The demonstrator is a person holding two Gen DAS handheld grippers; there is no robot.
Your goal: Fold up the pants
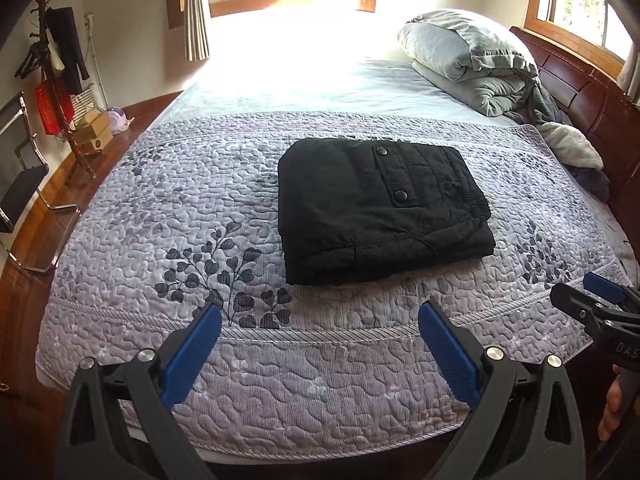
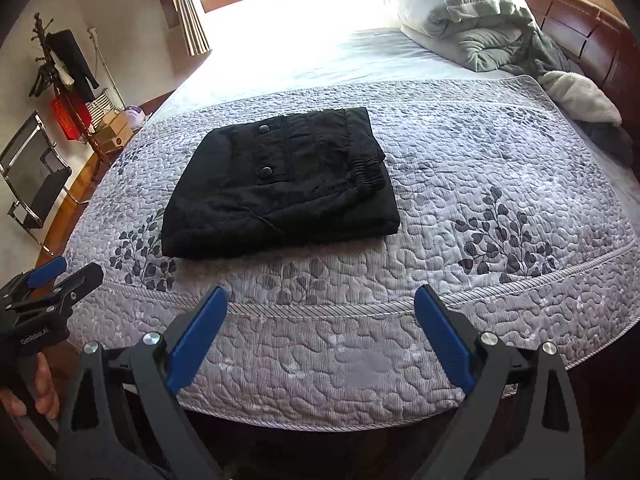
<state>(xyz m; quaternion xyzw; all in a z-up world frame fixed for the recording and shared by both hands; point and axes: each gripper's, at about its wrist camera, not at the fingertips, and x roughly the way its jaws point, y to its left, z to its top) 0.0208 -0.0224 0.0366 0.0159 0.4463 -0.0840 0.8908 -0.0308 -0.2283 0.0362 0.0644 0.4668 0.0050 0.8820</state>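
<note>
Black pants [image 1: 380, 208] lay folded mid-quilt [image 1: 160, 216], well back from its near edge. Both the left gripper [image 1: 320, 320], marked "GenRobot.AI", and the right gripper [image 2: 320, 304] stood spread wide, empty, above that bare edge.

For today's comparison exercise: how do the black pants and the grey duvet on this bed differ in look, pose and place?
The black pants are folded into a flat, compact rectangle; the grey duvet is loosely rolled into a bulky heap. The pants lie mid-bed on the patterned quilt; the duvet sits by the wooden headboard. The pants show two snap buttons; the duvet shows none. Both rest untouched on the bed.
</note>
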